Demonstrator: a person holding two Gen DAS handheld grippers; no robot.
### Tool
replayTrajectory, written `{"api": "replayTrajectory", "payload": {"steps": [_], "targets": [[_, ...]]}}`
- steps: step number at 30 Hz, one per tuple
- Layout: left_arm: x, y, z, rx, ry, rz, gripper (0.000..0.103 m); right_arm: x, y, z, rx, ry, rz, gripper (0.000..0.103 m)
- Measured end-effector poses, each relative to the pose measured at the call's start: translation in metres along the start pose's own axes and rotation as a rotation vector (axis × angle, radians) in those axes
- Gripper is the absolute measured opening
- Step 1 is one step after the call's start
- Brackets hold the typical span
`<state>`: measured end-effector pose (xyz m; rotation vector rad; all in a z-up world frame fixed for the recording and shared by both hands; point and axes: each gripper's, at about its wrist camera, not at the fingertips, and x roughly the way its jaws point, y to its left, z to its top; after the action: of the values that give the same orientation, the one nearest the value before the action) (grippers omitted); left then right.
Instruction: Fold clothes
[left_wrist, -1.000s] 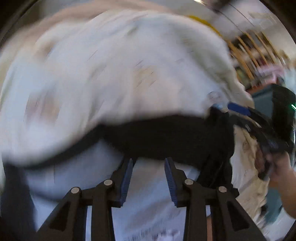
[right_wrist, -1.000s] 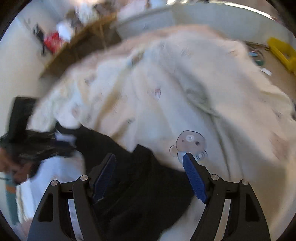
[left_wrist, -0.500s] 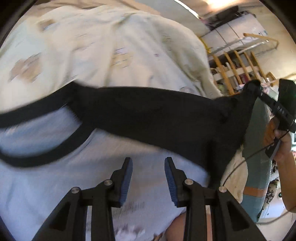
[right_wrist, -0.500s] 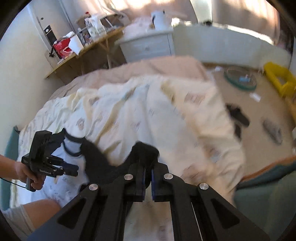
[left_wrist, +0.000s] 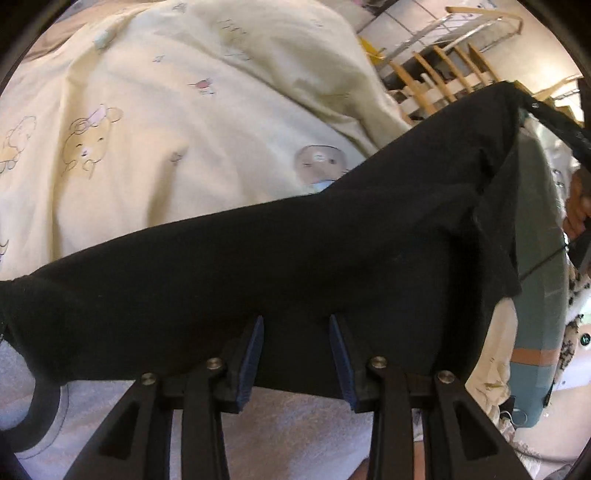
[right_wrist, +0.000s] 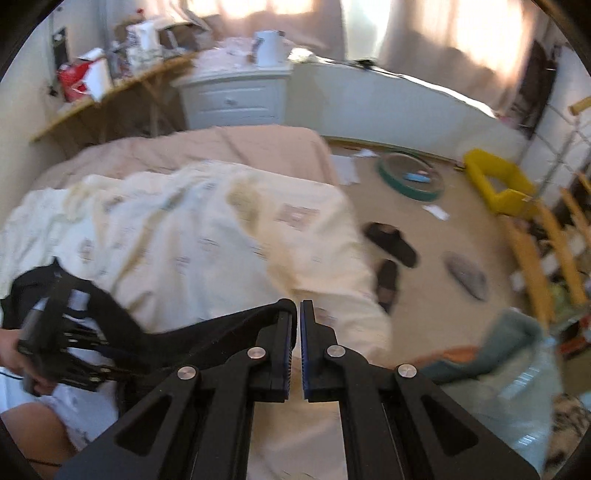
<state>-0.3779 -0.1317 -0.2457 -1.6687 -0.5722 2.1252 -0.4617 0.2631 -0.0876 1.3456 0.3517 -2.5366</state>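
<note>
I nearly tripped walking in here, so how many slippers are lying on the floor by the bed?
2. One dark slipper lies on the carpet a little off the quilt's edge; the other slipper lies just nearer, right against the quilt. More may be hidden behind the bedding.

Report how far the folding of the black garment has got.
Done: the right tool has shut on one end of the black garment and holds it raised above the quilt.
In hand: the cloth hangs stretched in front of the left tool, whose jaws are opening with no cloth between them.
Left: no fold is visible yet; the garment must be laid flat and folded.
</note>
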Motion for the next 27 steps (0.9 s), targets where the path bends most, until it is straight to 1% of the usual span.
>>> {"api": "replayTrajectory", "payload": {"steps": [2,4,5,7,8,9,10,13,14,15,17,19,20,22,23,24,25,26,27], "targets": [[-0.007,-0.003,-0.003,0.004,-0.014,-0.019,0.040,-0.003,-0.008,-0.003,0.000,0.022,-0.058,0.004],[-0.015,-0.005,-0.006,0.012,-0.039,-0.019,0.040,0.002,-0.014,-0.005,0.004,0.054,-0.089,0.004],[-0.019,-0.004,-0.008,0.004,-0.050,-0.021,0.041,0.006,-0.016,-0.005,0.013,0.070,-0.080,0.004],[-0.021,0.005,-0.013,-0.027,-0.053,-0.005,0.041,0.020,-0.019,-0.004,0.042,0.126,-0.006,0.009],[-0.018,0.011,-0.016,-0.037,-0.042,0.015,0.041,0.027,-0.021,-0.002,0.056,0.152,0.022,0.014],[-0.016,0.017,-0.019,-0.047,-0.028,0.038,0.041,0.031,-0.023,0.001,0.071,0.169,0.037,0.019],[-0.012,0.023,-0.021,-0.057,-0.009,0.062,0.041,0.033,-0.027,0.006,0.085,0.178,0.055,0.021],[-0.003,0.039,-0.029,-0.092,0.024,0.078,0.041,0.035,-0.035,0.021,0.068,0.236,0.070,0.025],[0.000,0.039,-0.030,-0.080,0.029,0.090,0.041,0.034,-0.036,0.025,0.056,0.254,0.072,0.025],[0.003,0.038,-0.030,-0.060,0.035,0.107,0.041,0.033,-0.035,0.027,0.038,0.277,0.086,0.028],[0.008,0.036,-0.032,-0.020,0.047,0.140,0.041,0.032,-0.036,0.028,-0.015,0.374,0.162,0.028],[0.016,0.028,-0.035,0.061,0.061,0.199,0.041,0.031,-0.034,0.024,-0.123,0.487,0.173,0.030],[0.020,0.023,-0.037,0.105,0.067,0.230,0.041,0.028,-0.037,0.024,-0.169,0.528,0.147,0.030],[0.024,0.019,-0.040,0.143,0.076,0.262,0.041,0.021,-0.049,0.026,-0.219,0.571,0.060,0.030],[0.024,0.021,-0.041,0.138,0.078,0.258,0.041,0.013,-0.056,0.028,-0.233,0.565,0.036,0.030],[0.024,0.024,-0.041,0.127,0.080,0.244,0.041,0.003,-0.058,0.030,-0.225,0.527,0.054,0.033],[0.024,0.027,-0.041,0.116,0.082,0.229,0.041,-0.008,-0.057,0.032,-0.215,0.487,0.103,0.034],[0.023,0.030,-0.041,0.116,0.085,0.221,0.041,-0.018,-0.049,0.029,-0.205,0.450,0.195,0.037],[0.024,0.030,-0.042,0.124,0.089,0.222,0.041,-0.023,-0.037,0.023,-0.208,0.427,0.252,0.043]]}}
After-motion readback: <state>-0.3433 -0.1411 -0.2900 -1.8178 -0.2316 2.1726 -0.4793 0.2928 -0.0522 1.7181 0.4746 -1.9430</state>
